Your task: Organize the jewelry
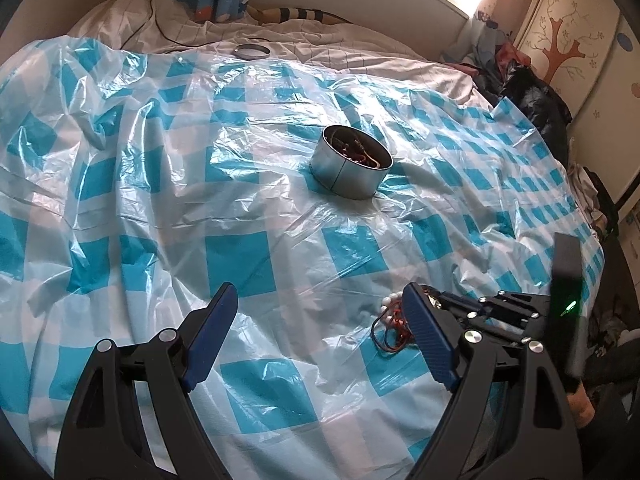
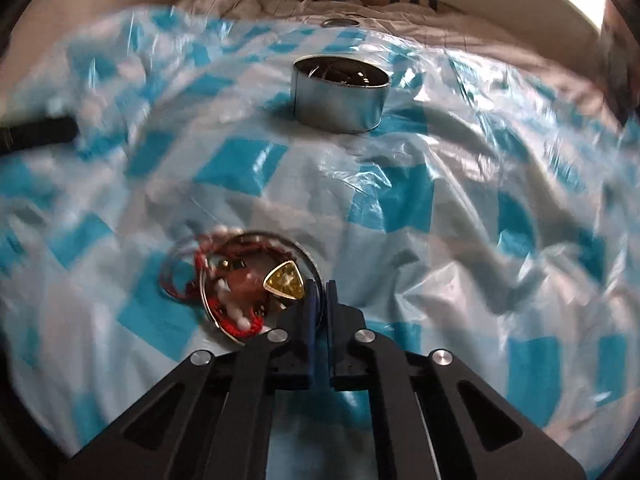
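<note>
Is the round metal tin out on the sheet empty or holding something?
Holding something: the tin stands upright, lidless, with tangled jewelry visible inside.

Each handheld gripper, the left gripper (image 1: pixel 316 336) and the right gripper (image 2: pixel 319 300), is a black plastic linkage frame with triangular cut-outs. 4 round silver pivot screws join its arms. Each of its 2 flat fingers (image 1: pixel 210 338) carries a dark blue textured pad.
</note>
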Demonstrator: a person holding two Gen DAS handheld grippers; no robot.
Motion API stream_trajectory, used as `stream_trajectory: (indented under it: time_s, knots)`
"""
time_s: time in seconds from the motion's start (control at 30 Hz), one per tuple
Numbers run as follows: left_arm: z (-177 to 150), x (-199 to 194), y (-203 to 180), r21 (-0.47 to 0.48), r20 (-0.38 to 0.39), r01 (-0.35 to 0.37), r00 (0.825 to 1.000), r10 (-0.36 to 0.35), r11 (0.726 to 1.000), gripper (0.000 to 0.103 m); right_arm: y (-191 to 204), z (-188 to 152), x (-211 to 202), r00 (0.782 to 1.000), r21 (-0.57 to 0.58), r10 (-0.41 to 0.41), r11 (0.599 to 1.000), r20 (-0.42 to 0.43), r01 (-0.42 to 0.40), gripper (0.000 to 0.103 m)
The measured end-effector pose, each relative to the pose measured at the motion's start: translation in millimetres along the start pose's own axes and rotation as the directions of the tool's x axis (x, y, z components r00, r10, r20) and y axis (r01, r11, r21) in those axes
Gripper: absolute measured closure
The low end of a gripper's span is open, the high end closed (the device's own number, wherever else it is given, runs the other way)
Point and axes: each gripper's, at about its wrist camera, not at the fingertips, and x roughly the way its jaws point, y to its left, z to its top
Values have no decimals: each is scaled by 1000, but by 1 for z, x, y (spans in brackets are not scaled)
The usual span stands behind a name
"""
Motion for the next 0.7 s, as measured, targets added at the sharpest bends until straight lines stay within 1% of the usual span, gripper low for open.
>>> stream_trajectory:
  time_s: [0.07, 0.13, 0.17, 0.23, 0.3, 0.33, 0.37, 0.43, 0.53, 0.6, 0.7]
  knots:
    - [0, 0, 0, -1, 0, -1, 1000, 1, 1000, 23, -10, 0, -10, 997, 75, 69, 995, 36, -71, 99]
    - [0, 1, 1, -3, -2, -4, 1000, 4, 1000, 23, -18, 1, -18, 989, 138, 127, 981, 72, -136, 99]
    - [0, 2, 1, -5, -4, -4, 1000, 4, 1000, 23, -26, 1, -24, 980, 185, 168, 965, 102, -185, 99]
    - [0, 5, -1, -1, -9, 0, 1000, 0, 1000, 23, -36, 3, -32, 961, 241, 230, 935, 151, -262, 99]
    - [-2, 10, -6, 12, -21, 8, 1000, -8, 1000, 23, -46, 3, -40, 942, 283, 268, 905, 204, -319, 99]
    - [-3, 14, -10, 25, -31, 18, 999, -17, 1000, 23, -53, 3, -43, 925, 310, 298, 879, 235, -362, 99]
    - [-3, 17, -13, 34, -38, 24, 999, -23, 999, 23, -58, 4, -43, 916, 330, 313, 862, 251, -385, 99]
    - [-6, 27, -25, 75, -66, 39, 997, -34, 996, 23, -70, 3, -42, 899, 380, 339, 821, 276, -426, 99]
    - [-15, 44, -45, 150, -124, 55, 992, -36, 987, 23, -84, 0, -40, 887, 434, 357, 777, 292, -455, 98]
    - [-25, 56, -57, 202, -165, 52, 986, -18, 978, 23, -88, -1, -41, 879, 445, 365, 762, 306, -471, 98]
    - [-40, 73, -65, 262, -210, 19, 977, 38, 965, 23, -92, -1, -41, 873, 448, 369, 753, 318, -481, 98]
